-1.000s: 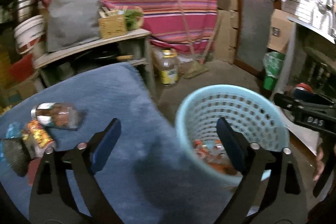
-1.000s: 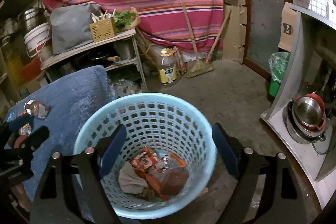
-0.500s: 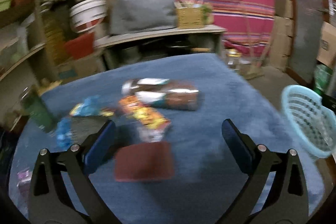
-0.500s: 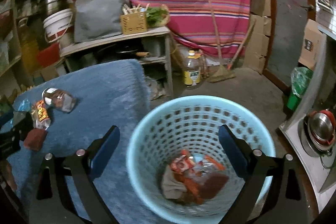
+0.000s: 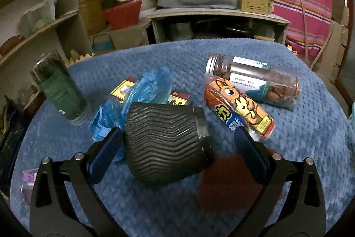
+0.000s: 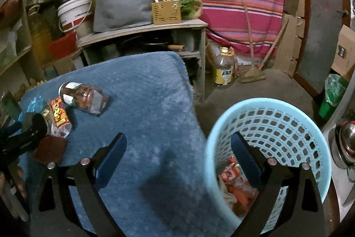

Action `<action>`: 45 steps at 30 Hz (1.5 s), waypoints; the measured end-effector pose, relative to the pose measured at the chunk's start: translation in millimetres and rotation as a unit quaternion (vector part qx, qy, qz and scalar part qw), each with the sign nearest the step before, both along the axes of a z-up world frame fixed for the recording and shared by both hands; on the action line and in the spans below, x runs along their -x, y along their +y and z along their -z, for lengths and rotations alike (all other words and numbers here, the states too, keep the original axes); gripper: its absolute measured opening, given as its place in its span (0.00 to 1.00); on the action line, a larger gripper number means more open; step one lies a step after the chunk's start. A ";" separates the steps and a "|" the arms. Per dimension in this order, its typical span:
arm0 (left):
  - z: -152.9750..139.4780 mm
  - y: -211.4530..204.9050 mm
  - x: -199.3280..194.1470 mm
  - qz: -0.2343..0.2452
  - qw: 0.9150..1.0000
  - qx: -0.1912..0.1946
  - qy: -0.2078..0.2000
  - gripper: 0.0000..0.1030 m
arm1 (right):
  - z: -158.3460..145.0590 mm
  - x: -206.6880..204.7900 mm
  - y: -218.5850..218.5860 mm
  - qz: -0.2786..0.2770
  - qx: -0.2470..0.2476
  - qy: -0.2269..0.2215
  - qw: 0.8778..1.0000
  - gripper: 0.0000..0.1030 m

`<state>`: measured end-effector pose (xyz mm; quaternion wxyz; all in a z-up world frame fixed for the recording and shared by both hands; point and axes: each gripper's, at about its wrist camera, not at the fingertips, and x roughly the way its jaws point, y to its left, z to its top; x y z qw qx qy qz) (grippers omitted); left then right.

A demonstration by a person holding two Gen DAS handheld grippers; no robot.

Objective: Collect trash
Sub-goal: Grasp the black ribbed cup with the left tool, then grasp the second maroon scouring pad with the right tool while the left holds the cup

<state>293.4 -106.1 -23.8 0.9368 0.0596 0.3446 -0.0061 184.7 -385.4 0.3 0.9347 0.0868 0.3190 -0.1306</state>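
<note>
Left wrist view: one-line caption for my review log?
Open left gripper straddles a black ribbed cup lying among wrappers and a jar on the blue cloth.

A ribbed cup (image 5: 165, 143) is lying on its side on the table (image 5: 299, 137), between the open left tongs (image 5: 177, 148). Behind it, a plastic bag (image 5: 137, 99) is lying leftward, a snack wrapper (image 5: 239, 108) and jar (image 5: 255, 83) rightward. A basket (image 6: 288, 117) is standing right of the table.
</note>
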 end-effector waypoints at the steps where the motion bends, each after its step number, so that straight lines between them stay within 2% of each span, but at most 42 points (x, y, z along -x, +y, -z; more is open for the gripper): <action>1: 0.4 1.4 -1.3 0.001 1.000 0.001 0.001 0.94 | 0.4 -1.6 3.7 -0.002 0.004 0.001 1.000 0.90; 10: 8.8 22.0 -1.9 -0.008 0.999 0.032 0.025 0.88 | 6.2 -2.1 16.5 -0.016 0.008 0.012 1.000 0.90; 13: 11.5 23.4 -2.2 0.002 0.999 0.040 0.032 0.77 | 6.3 -2.6 19.2 -0.020 0.010 0.014 1.000 0.90; 21: -4.3 29.1 14.9 0.013 0.999 0.051 0.010 0.75 | 0.4 -4.9 28.7 -0.028 0.016 0.012 0.999 0.90; 23: -12.1 35.3 24.3 0.015 0.998 0.053 0.001 0.69 | -2.3 -5.5 33.9 -0.031 0.013 0.008 0.999 0.90; 24: -17.6 41.1 29.8 0.017 0.998 0.057 0.000 0.69 | -3.0 -5.6 36.8 -0.033 0.012 0.006 0.999 0.90; 27: -28.3 55.1 40.1 0.023 0.997 0.069 -0.009 0.68 | -4.2 -9.0 53.1 -0.044 0.009 0.005 0.999 0.90; 33: -47.1 87.1 66.0 0.034 0.997 0.067 -0.029 0.68 | 0.8 -19.6 96.6 -0.073 0.029 0.016 0.997 0.90; 35: -51.4 100.1 74.2 0.030 0.997 0.055 -0.040 0.68 | 3.6 -23.0 115.3 -0.086 0.037 0.020 0.995 0.90; 40: -41.8 128.3 75.7 0.012 0.998 0.047 -0.029 0.68 | 12.0 -32.2 151.9 -0.113 0.038 0.032 0.992 0.90; 45: -27.9 161.6 69.7 -0.002 0.998 0.068 -0.016 0.68 | 19.8 -40.9 184.6 -0.128 0.014 0.044 0.991 0.90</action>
